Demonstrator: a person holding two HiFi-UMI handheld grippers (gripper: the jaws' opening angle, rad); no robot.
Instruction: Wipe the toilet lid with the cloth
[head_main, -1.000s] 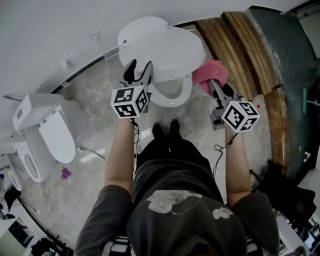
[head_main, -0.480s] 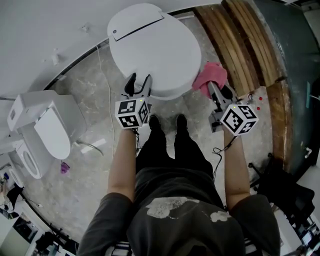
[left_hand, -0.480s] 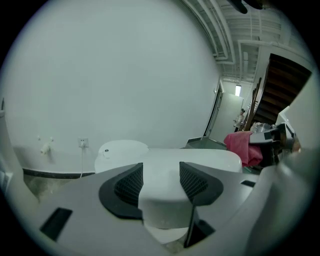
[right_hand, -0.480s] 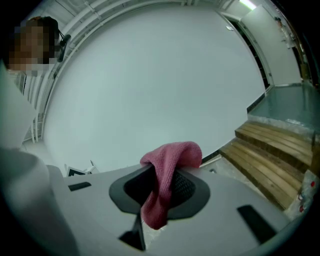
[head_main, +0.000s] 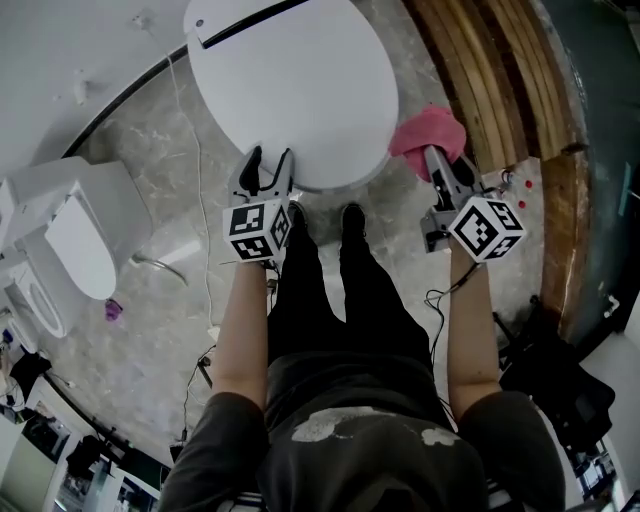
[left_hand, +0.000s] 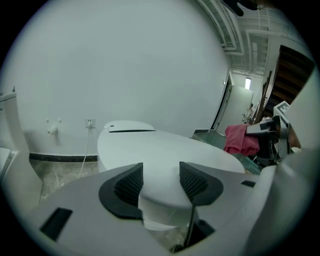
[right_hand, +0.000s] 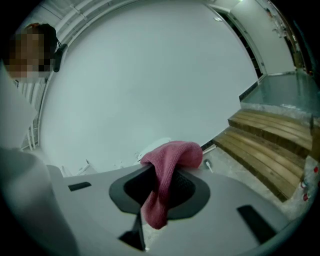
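The shut lid (head_main: 295, 90) lies just ahead of my left gripper (head_main: 268, 160), whose jaws stand spread and empty. Wooden steps (head_main: 490, 80) lie beyond my right gripper (head_main: 437, 165), whose jaws pinch the cloth (head_main: 428, 140), just off the lid's right edge. Another toilet (head_main: 70, 240) stands well left.

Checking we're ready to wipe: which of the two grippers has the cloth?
The right gripper: the pink cloth is pinched between its jaws and hangs down from them. The left gripper has open, empty jaws, near the toilet lid.
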